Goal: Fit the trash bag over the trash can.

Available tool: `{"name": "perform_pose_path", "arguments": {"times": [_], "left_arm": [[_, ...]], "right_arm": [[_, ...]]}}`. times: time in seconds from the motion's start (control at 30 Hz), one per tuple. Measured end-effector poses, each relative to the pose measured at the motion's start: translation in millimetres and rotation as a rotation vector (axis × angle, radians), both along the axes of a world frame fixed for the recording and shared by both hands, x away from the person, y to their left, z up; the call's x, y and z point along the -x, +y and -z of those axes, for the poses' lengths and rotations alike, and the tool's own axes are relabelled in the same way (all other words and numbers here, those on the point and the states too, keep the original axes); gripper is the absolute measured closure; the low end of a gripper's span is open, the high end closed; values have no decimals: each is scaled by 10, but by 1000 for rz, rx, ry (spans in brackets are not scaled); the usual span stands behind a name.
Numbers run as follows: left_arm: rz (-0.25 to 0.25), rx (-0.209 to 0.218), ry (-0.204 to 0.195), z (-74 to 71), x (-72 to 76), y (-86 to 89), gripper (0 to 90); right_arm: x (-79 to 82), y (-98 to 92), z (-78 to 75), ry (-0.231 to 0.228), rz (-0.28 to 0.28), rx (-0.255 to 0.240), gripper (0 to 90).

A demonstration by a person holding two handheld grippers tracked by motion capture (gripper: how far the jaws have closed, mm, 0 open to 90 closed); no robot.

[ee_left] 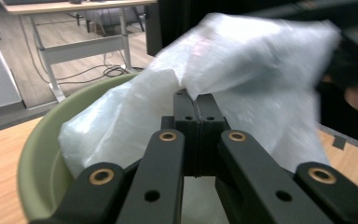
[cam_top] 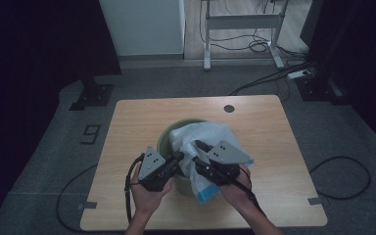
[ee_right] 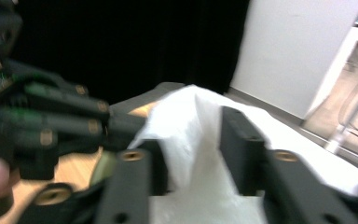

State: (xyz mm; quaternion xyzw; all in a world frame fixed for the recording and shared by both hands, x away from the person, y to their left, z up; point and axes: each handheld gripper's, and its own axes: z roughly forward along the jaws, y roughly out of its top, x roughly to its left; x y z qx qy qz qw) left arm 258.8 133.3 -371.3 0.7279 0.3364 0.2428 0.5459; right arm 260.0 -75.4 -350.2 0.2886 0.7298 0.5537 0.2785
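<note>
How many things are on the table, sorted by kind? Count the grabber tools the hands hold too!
Green bins: 1
White plastic bags: 1, lying in the bin and spilling over its rim
Grippers: 2, the left gripper and the right gripper
Total: 4

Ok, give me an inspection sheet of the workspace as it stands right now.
Surface: wooden table, bare apart from the job's things.
Job's things: green bin mid-table; white plastic bag bunched over its rim.
Clutter: nothing seen.
Grippers: left gripper shut on the bag's edge; right gripper jaws apart, bag film between them.
Cables: one trails from each gripper; black cable loops on the floor.
Surroundings: grey carpet, desk frame, white cabinet behind.
</note>
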Motion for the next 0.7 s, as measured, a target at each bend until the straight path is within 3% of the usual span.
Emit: {"name": "perform_pose_path", "arguments": {"times": [0.1,0.17,0.47,0.53,0.6,0.7], "left_arm": [[-21,18,2,3,3,54,897],[-33,22,3,1,9,77,897],[-56,47,-18,-84,40,122,898],[-54,55,-25,-117,49,138,898],[-55,75,-34,-163,70,171,898],[-56,95,-40,-192,96,222,898]], "right_arm": [[142,-54,135,11,31,-12,439],[230,-84,224,17,42,-8,414],[450,-312,452,45,95,-5,415],[462,-349,461,44,103,-4,440],[466,-468,477,43,107,-8,573],[447,-576,467,38,132,-7,685]]}}
